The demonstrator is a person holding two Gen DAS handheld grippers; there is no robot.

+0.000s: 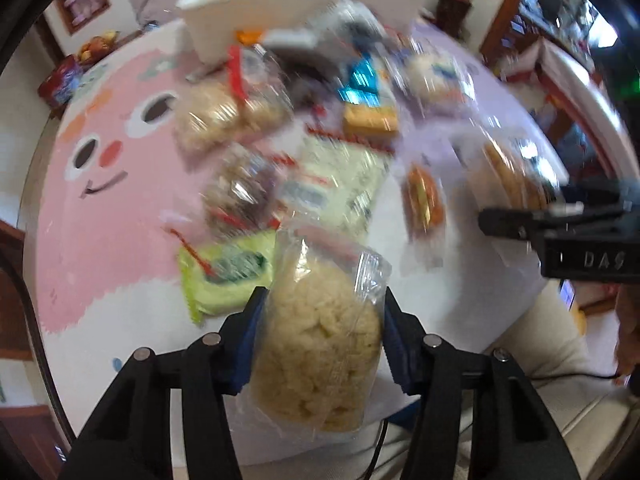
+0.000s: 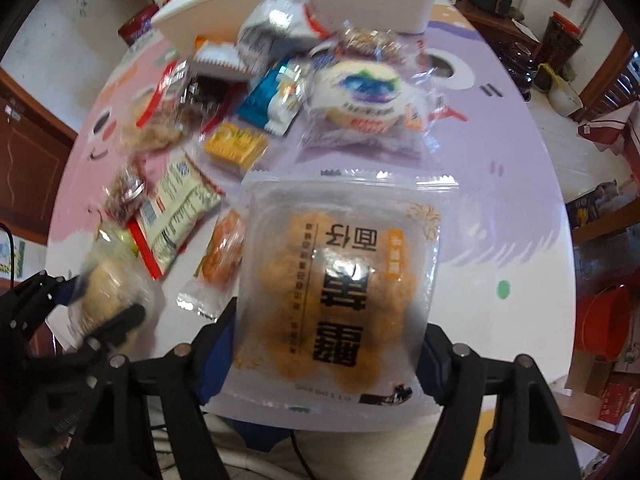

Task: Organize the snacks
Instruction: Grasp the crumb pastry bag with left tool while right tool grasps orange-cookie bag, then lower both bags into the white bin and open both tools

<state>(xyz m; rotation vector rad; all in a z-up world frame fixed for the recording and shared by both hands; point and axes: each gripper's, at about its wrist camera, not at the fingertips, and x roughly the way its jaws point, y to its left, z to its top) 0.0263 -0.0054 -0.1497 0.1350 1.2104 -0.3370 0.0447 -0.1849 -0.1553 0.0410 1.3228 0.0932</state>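
My left gripper (image 1: 322, 312) is shut on a clear bag of pale puffed rice snack (image 1: 320, 344) and holds it above the table's near edge. My right gripper (image 2: 326, 344) is shut on a frosted packet of golden pastries (image 2: 340, 292) with black lettering, also lifted. The right gripper shows at the right edge of the left wrist view (image 1: 560, 220), the left gripper with its bag at the lower left of the right wrist view (image 2: 108, 300). Several loose snack packets (image 2: 240, 120) lie on the table. A white bin (image 2: 296, 4) stands at the back.
The round table (image 1: 120, 216) has a pink and lilac cartoon cloth. A green packet (image 1: 228, 276) lies near my left gripper, an orange one (image 2: 224, 252) near my right. A red tin (image 1: 60, 84) sits at the far left edge. Furniture surrounds the table.
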